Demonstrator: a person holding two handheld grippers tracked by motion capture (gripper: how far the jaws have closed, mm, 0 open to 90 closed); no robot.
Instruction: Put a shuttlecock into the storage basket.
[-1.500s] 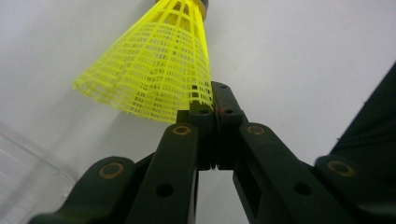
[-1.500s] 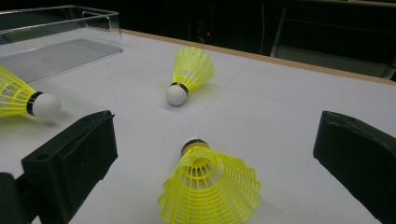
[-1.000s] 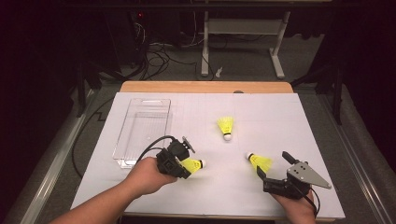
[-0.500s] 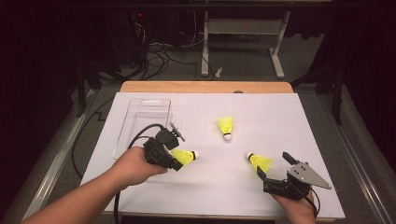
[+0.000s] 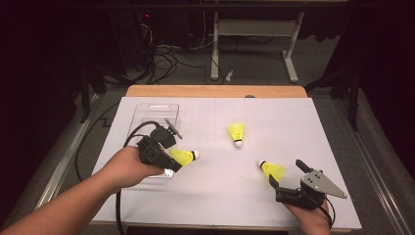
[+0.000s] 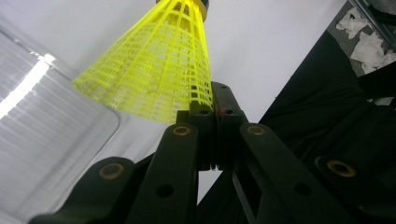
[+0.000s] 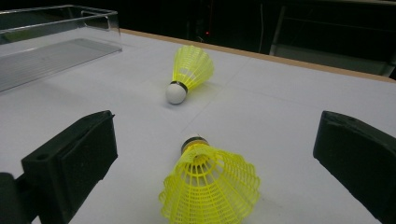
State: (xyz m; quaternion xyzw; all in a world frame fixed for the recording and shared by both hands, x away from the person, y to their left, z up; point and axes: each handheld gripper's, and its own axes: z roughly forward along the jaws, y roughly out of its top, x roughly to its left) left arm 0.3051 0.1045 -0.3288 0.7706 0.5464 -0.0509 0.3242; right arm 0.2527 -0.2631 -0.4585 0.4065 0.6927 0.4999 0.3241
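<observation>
I read no writing anywhere; my left tool (image 5: pixel 172 164) pinches a yellow plastic mesh shuttlecock (image 5: pixel 185 156) by its skirt rim above the white-covered counter (image 5: pixel 293 127). My right tool (image 7: pixel 215 163) stands spread around a second yellow shuttlecock (image 7: pixel 210 186), beside a clear plastic tray (image 5: pixel 147 115), dark room beyond.

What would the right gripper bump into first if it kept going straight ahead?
Most likely the near shuttlecock. It lies on the table just ahead of the right gripper, between its open fingers, skirt toward the gripper. A second shuttlecock lies farther along, a bit left of that line.
</observation>
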